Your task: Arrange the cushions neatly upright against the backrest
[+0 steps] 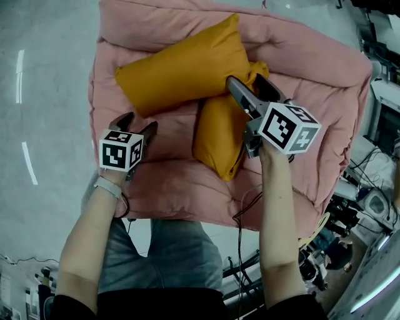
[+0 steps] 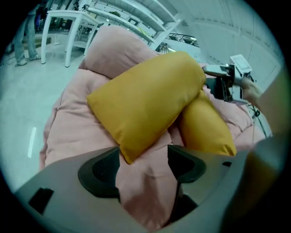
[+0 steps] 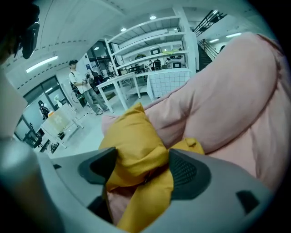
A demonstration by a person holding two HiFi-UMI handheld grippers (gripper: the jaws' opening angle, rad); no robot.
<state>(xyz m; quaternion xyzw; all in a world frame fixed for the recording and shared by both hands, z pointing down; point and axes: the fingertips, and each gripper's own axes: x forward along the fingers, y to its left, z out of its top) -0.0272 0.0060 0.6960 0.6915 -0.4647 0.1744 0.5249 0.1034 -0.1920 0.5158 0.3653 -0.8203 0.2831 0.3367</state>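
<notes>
Pink sofa (image 1: 312, 69) fills the upper half of the head view. Its backrest (image 1: 187, 15) runs along the top edge.

Upper cushion (image 1: 181, 65), yellow, centre-left. It lies slanted on the seat with its top corner against the backrest. It leans rather than stands.

Lower cushion (image 1: 219, 134), yellow, centre. It is partly under the upper one, flat on the seat and well off the backrest.

Progress: early, by my reading. Neither cushion is upright. Both are left to stand and square up side by side.

Right gripper (image 1: 250, 87), centre-right. Its jaws are clamped on a bunched corner of the lower cushion, with yellow cloth pinched between the pads.

Left gripper (image 1: 136, 123), centre-left. Its jaws are apart and hold nothing. Pink seat fabric lies between them, and the upper cushion's near corner is just beyond the tips.

In the way: the upper cushion overlaps the lower one, so lifting one likely drags the other. The soft, puffy seat gives a poor footing for standing a cushion.

Around:
- Grey floor (image 1: 44, 94) at left.
- Cables (image 1: 247, 206) at lower right, off the seat.
- White tables (image 2: 59, 27) at upper left of the left gripper view.
- Shelves (image 3: 154, 50) and people (image 3: 84, 86) far off in the right gripper view.
</notes>
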